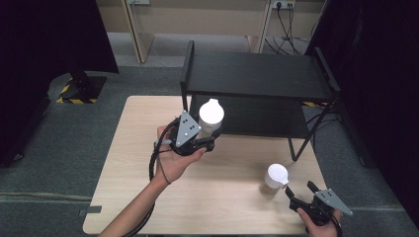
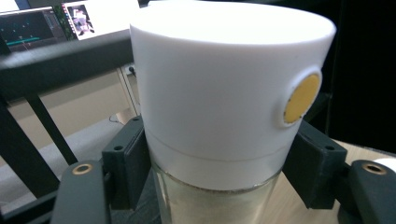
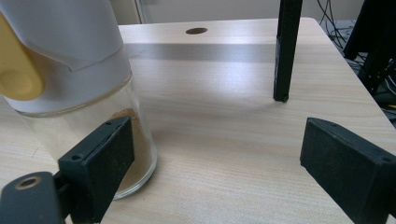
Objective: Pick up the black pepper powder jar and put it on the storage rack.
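Progress looked about half: the left gripper [image 1: 206,137] clamped one jar [image 1: 211,116] at frame centre, before the shelf [image 1: 257,74]; the right gripper [image 1: 301,190] gaped beside the second jar [image 1: 275,178], lower right, ungrasped.

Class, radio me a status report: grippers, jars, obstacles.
Left gripper shut on white-capped jar, lifted before black shelf. Right gripper open beside second jar.
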Demonstrator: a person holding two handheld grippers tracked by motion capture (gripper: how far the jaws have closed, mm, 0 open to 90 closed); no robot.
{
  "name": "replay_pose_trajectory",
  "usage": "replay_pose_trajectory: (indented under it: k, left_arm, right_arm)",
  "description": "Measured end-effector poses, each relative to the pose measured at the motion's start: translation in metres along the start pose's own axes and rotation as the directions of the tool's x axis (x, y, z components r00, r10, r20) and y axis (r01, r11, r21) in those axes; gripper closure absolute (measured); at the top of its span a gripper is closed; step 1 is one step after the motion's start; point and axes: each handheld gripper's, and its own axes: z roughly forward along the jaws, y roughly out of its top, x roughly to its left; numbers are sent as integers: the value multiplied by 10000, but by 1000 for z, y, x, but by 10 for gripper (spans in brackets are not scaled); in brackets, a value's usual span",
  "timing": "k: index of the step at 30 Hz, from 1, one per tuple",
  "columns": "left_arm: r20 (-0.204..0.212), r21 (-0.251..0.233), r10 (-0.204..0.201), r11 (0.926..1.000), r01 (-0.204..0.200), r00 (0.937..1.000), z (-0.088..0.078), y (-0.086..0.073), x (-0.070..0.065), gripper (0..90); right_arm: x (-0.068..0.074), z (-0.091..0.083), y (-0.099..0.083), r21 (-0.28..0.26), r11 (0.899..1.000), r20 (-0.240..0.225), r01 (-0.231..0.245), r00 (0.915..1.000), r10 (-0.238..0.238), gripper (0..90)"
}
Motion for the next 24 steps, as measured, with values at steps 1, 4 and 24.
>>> replay_pose_trajectory:
  k: [1, 4, 24]
  left_arm:
    - [-25, -24, 24, 10000, -24, 10000, -1, 2, 0, 307]
    - [-77, -99, 45, 9999, -45, 10000, -2, 7, 2, 307]
    - [-158, -432, 30, 9991, -37, 9999, -8, 43, 6, 307]
  right_arm:
    - [0, 0, 0, -8, 10000, 2, -5, 10000, 5, 105]
    - [0, 0, 0, -2, 10000, -3, -18, 10000, 18, 104]
    - [0, 0, 0, -12, 10000, 6, -49, 10000, 49, 104]
